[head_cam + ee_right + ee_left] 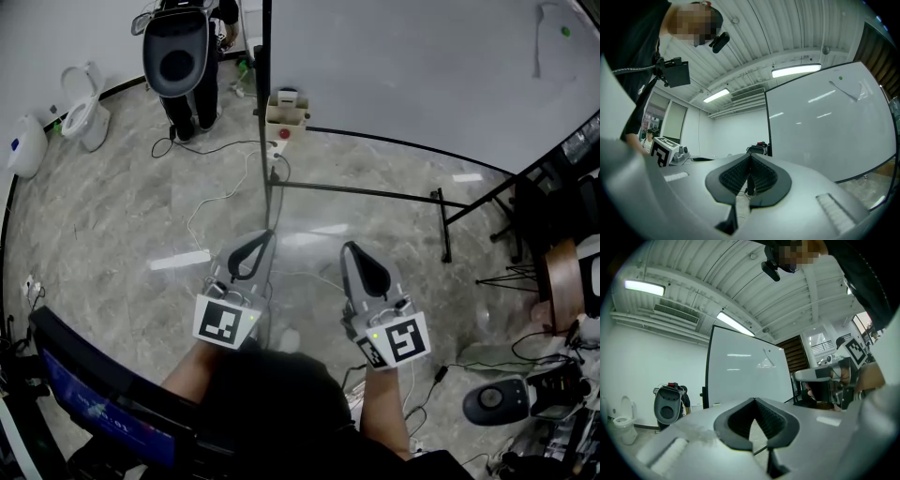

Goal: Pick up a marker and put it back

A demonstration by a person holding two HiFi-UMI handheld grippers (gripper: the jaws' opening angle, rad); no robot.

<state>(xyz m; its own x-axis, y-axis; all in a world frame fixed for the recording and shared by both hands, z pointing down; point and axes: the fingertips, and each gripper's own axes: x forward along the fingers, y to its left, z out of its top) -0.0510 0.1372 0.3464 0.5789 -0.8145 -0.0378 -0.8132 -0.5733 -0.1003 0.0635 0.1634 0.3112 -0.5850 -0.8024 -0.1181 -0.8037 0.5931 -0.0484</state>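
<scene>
Just ahead of me, over the floor [131,225], my left gripper [264,236] and right gripper [349,247] sit side by side, both jaws clenched tip to tip on nothing. Farther off, a small holder [287,111] on the whiteboard [422,66] post carries a red bit [286,132] that may be the marker, too small to tell; I expect it light, stiff and slick, best pinched mid-barrel. I can read no writing anywhere, only black-and-white squares on my cubes [225,322].
</scene>
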